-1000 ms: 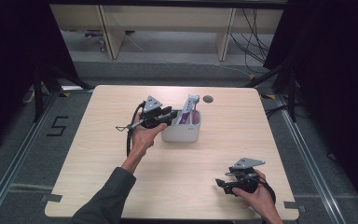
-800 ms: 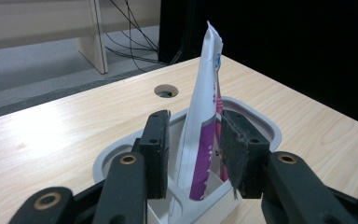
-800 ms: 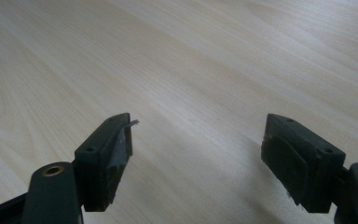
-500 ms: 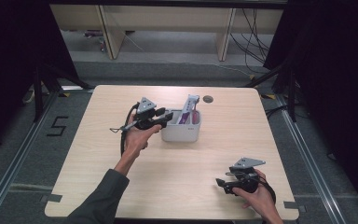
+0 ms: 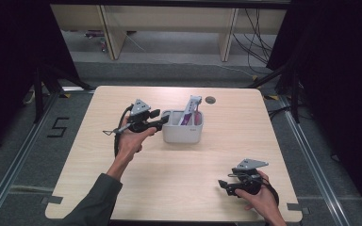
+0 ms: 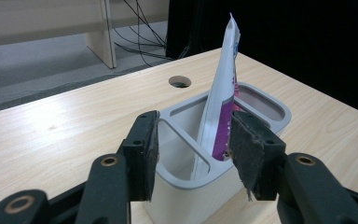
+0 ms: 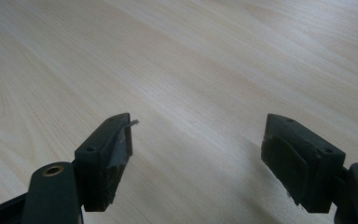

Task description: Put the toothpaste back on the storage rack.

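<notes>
While the left gripper [image 6: 193, 154] jaws have just been opening, empty, beside the holder [image 5: 183, 133], the tube [image 6: 221, 100] leans in its middle slot; a jaw could snag it. Right gripper [image 7: 196, 161] jaws spread over the counter [image 5: 179, 179].

My left gripper [image 6: 193, 154] sits low at 6 o'clock, fingers [image 6: 142, 158] apart, just been opening, nothing pressed between them. Grey holder [image 6: 261, 100] just beyond on the worktop [image 6: 74, 116]. White-purple tube [image 6: 221, 93] stands tilted in its compartment, tip at 12. Cable hole [image 6: 180, 82] at 11 o'clock.
</notes>
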The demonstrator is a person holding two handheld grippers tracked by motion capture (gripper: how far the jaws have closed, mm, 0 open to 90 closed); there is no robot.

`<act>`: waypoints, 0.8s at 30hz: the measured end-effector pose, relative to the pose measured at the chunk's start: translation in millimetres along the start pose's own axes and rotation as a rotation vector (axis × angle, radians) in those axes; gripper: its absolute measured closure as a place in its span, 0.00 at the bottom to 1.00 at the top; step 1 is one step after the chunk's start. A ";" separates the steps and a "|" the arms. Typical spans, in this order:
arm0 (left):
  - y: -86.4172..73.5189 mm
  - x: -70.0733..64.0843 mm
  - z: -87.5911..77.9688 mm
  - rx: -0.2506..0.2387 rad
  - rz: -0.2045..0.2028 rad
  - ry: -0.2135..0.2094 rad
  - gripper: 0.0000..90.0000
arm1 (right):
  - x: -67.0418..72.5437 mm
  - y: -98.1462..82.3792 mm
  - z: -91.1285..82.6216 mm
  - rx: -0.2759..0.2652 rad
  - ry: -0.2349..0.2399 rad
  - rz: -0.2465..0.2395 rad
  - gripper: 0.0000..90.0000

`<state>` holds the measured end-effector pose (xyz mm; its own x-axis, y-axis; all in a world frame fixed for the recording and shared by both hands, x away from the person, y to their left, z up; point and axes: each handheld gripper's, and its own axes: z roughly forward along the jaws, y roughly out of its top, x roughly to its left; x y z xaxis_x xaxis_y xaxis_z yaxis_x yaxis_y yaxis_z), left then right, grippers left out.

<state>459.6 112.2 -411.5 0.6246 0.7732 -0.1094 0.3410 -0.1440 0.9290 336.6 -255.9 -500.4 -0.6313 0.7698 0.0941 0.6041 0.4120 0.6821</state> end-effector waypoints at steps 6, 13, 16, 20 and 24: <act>-8.7 5.5 -6.3 0.016 -0.031 -0.003 0.53 | -0.2 0.0 0.0 -0.004 -0.001 0.002 0.28; -15.0 8.5 -21.6 0.029 -0.060 -0.005 0.39 | -0.4 0.1 0.1 -0.006 -0.003 0.001 0.28; -17.8 11.3 -26.9 0.030 -0.072 0.000 0.35 | -0.1 0.2 0.5 -0.006 -0.004 0.002 0.28; -22.4 14.3 -32.6 0.038 -0.075 0.004 0.32 | 0.7 0.6 0.1 0.003 -0.001 0.016 0.28; -26.8 14.5 -37.1 0.046 -0.076 -0.002 0.30 | -0.2 0.2 0.5 -0.005 -0.004 0.003 0.28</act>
<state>433.4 150.2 -424.9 0.5969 0.7819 -0.1800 0.4193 -0.1127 0.9008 337.1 -255.8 -500.7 -0.6276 0.7729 0.0935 0.6038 0.4075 0.6852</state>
